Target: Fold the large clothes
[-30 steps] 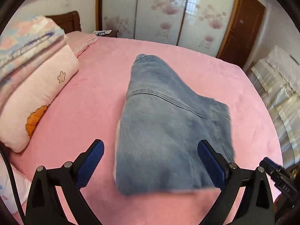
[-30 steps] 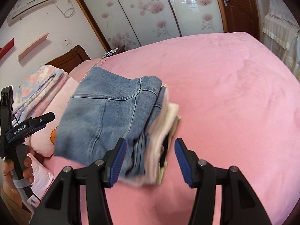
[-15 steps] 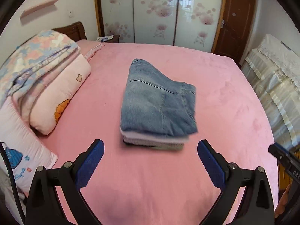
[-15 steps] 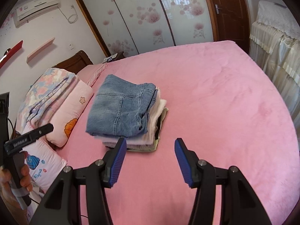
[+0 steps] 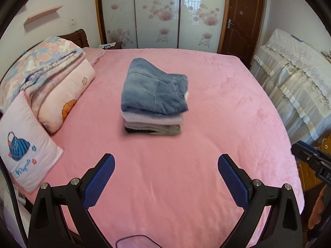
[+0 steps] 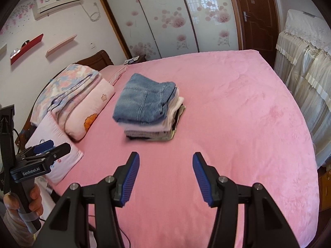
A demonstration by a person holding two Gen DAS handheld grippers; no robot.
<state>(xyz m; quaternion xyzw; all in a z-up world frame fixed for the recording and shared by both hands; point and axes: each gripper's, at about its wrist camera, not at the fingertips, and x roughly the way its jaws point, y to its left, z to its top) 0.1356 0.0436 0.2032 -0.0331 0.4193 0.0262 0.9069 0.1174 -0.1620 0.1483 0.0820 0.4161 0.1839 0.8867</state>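
Both hand-held grippers farther back from folded stack (image 5: 154, 101), open bedspread (image 5: 165, 175) between.

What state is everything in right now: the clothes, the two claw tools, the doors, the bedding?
Blue denim jeans: folded, top of the stack.
Stack of folded clothes: resting on the pink bedspread, touched by neither gripper.
Left gripper: open, empty.
Right gripper: open, empty.
Floral sliding wardrobe doors: closed.
Brown wooden door: closed.
Pastel patterned quilt: folded, lying on the pink pillow.
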